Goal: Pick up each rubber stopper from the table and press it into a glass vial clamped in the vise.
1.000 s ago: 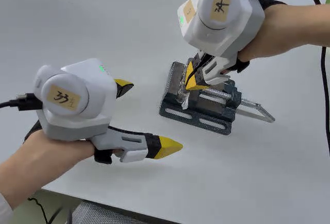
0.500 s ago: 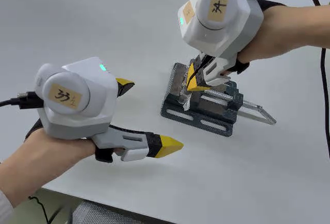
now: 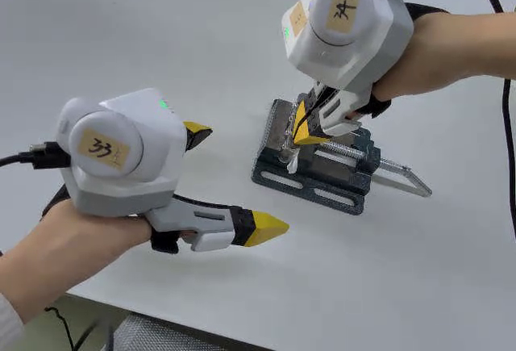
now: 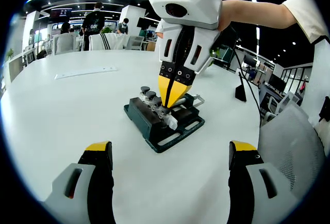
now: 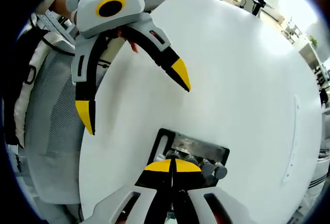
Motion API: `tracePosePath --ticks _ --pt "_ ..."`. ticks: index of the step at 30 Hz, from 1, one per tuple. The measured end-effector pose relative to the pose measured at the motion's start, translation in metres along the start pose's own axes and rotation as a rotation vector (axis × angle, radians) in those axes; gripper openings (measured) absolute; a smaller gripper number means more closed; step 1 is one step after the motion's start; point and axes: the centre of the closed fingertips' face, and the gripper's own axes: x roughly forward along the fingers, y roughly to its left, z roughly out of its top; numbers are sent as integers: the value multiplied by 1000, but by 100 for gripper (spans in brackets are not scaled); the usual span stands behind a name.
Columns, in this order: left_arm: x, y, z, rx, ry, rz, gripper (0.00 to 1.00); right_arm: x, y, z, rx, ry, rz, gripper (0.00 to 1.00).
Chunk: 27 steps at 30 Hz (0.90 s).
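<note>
Plainly, the white bench carries one job here, at the vise. There are two tools. The left tool hangs low over the bench, well apart from the work, with its jaws spread wide and nothing between them. The right tool points steeply down with its yellow tips brought together into one wedge. I can't tell whether a stopper is nipped under them.

One dark vise sits on the bench and grips a short row of glass vials. The right tool's tips rest at the top of one of them.

The step in hand looks to be seating a stopper. To do it well, I would push straight down along the vial's axis and keep the tips centred on the plug, since a sideways load could chip the glass or cock the stopper.

Two dark rubber stoppers already cap the vials just beside the tips. How many vials there are in all I cannot count.
</note>
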Motion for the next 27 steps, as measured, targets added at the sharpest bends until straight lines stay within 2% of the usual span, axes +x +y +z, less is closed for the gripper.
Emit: tracePosePath --ticks 11,17,27 --pt "3 -4 1 -4 -3 -7 93 0 -3 0 22 15 13 0" --pt "3 -4 1 -8 -6 -7 93 2 -2 1 14 45 17 0" --pt "2 -5 -1 -11 -3 -7 93 2 0 1 41 48 24 0"
